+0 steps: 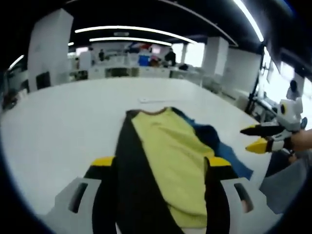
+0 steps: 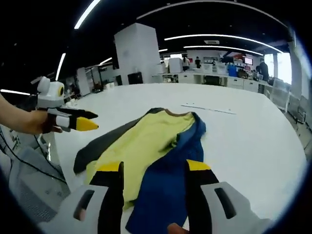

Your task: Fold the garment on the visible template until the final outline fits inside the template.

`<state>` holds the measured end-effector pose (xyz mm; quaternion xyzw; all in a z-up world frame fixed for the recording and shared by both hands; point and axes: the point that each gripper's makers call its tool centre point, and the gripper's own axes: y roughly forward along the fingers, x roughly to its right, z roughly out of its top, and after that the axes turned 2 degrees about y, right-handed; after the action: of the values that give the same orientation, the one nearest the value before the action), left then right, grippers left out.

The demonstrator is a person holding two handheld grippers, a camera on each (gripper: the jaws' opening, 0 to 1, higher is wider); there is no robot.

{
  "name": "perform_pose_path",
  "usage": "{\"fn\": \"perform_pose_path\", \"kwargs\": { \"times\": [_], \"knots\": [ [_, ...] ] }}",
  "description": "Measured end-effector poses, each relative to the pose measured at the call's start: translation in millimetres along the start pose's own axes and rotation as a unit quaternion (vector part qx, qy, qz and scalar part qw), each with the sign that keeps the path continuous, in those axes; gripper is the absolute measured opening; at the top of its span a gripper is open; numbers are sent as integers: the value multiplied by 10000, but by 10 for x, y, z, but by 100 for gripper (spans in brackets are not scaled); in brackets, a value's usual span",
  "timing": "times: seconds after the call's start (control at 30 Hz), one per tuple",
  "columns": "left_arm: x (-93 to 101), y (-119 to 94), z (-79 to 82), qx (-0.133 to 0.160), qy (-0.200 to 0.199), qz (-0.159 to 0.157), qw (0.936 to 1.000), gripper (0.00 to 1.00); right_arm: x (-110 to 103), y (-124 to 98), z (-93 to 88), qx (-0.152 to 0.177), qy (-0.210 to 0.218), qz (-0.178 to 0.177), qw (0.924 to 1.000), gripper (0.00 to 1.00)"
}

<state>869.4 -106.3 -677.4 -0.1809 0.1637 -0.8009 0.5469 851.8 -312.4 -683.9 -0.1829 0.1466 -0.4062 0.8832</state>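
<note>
Two hand-held grippers work opposite edges of a three-colour garment point(image 1: 168, 161) spread on a white tabletop point(image 1: 58, 122), apparently so each can draw a side panel inward for a fold. In the left gripper view, the left gripper point(image 1: 161, 168) sits at 6 o'clock with its jaws spread either side of the near hem, black panel point(image 1: 131, 180) and yellow panel point(image 1: 175, 161) running between them; whether the jaws are pinching the cloth or merely straddling it cannot be told. The right gripper point(image 1: 253, 138) enters at 3 o'clock, held in a person's hand point(image 1: 302, 141), its yellow-tipped jaws slightly parted and holding nothing, just off the blue panel point(image 1: 222, 146). In the right gripper view, the right gripper's jaws frame the blue panel at 6 o'clock, grip likewise unclear. The garment lies collar-away, near the middle of the tabletop. Beyond the collar, a thin pale strip point(image 2: 209, 108), possibly the template marking, sits near 12 o'clock. An open-plan office point(image 2: 209, 63) fills the far background.
</note>
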Motion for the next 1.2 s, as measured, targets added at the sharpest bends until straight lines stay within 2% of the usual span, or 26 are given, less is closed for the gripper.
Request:
{"fn": "perform_pose_path", "kwargs": {
  "times": [0.13, 0.37, 0.43, 0.57, 0.77, 0.87, 1.0, 1.2],
  "knots": [
    [24, -3, -24, -14, -19, -10, 10000, 68, -16, -17, -38, -85, -77, 20, 9999, 50],
    [20, -7, -29, -6, -64, -5, 10000, 68, -70, -5, -229, -455, -270, 126, 9985, 51],
    [15, -10, -28, 0, -97, -5, 10000, 68, -95, -2, -322, -658, -315, 203, 9971, 53],
    [5, -19, -43, -24, -102, 12, 9999, 68, -101, -15, -525, -1052, -434, 210, 9933, 56],
    [2, -19, -53, -34, -132, 17, 9999, 68, -68, -85, -828, -1692, -781, 156, 9824, 56],
    [13, -16, -60, -52, -132, -2, 9999, 68, -63, -91, -914, -1872, -644, 165, 9801, 57],
    [56, -20, -44, -19, -109, -73, 9999, 69, -39, -79, -1037, -2130, -785, 130, 9738, 54],
    [129, -34, -41, 9, -74, -237, 9997, 71, -18, -57, -1114, -2258, -803, 110, 9708, 51]
  ]
}}
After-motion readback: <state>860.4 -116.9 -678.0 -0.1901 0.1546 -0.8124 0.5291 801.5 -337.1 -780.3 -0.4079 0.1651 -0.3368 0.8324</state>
